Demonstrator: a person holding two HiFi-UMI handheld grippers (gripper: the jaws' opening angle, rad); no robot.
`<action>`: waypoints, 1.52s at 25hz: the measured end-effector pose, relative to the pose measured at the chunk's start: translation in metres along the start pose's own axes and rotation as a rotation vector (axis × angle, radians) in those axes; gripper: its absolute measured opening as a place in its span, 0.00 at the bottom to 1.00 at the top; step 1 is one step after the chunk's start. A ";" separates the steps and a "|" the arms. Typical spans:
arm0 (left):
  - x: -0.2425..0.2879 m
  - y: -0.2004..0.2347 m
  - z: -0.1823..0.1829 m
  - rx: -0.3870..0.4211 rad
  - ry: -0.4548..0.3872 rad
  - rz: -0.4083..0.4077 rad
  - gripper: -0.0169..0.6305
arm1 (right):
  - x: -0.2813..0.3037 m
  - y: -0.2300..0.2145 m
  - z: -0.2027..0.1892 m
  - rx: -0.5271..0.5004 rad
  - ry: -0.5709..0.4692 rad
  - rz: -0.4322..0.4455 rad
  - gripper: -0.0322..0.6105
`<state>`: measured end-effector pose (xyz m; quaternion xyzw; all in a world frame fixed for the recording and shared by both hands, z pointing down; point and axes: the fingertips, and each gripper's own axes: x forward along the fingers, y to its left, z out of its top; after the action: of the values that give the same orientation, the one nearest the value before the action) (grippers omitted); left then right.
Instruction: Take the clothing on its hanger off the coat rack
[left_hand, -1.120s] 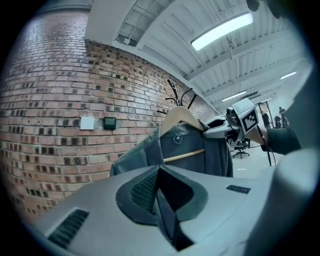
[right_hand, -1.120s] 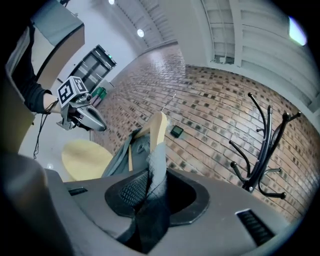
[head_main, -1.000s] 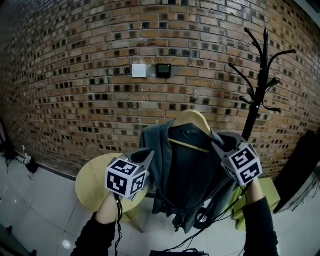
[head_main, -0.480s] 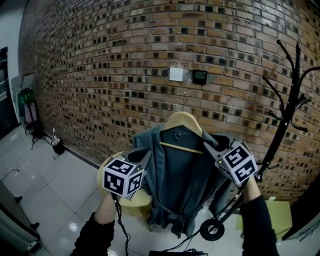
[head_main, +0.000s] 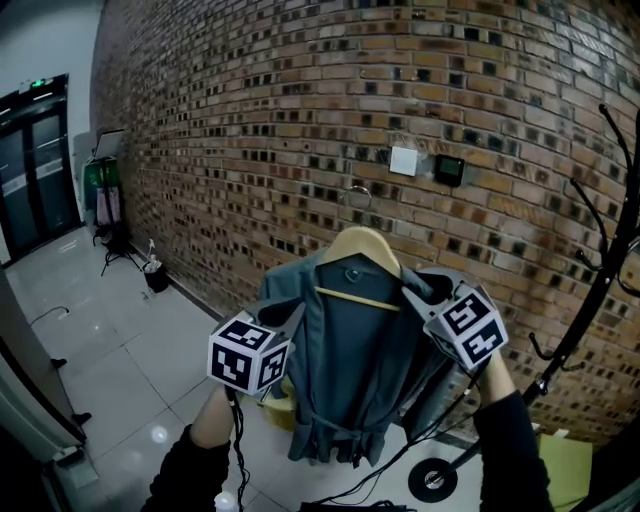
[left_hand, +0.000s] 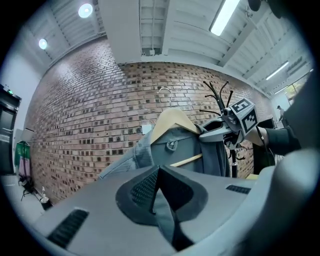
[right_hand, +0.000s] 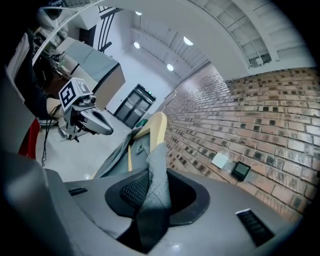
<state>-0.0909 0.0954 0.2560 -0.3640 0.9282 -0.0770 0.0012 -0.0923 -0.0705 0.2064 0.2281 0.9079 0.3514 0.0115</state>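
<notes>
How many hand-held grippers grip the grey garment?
2: the left hand-held gripper at the left side of the grey-blue cloth garment, the right hand-held gripper at its right side.

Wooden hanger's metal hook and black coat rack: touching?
Apart. Head view shows the metal hook against brick wall, the black coat rack well to its right.

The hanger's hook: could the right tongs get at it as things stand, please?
Probably not: the right tongs are shut on the jacket, so reaching the hook means letting go first.
</notes>
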 end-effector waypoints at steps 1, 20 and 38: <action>-0.001 0.001 -0.001 0.000 0.001 0.009 0.01 | 0.003 -0.001 0.000 -0.001 -0.004 0.003 0.18; 0.077 0.109 -0.023 -0.030 0.030 0.089 0.01 | 0.189 -0.071 0.019 0.013 -0.031 0.050 0.18; 0.194 0.331 -0.008 -0.031 -0.010 0.082 0.01 | 0.418 -0.160 0.082 -0.064 -0.039 0.007 0.18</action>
<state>-0.4574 0.2049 0.2263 -0.3257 0.9435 -0.0608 0.0032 -0.5168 0.0538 0.1001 0.2373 0.8951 0.3759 0.0352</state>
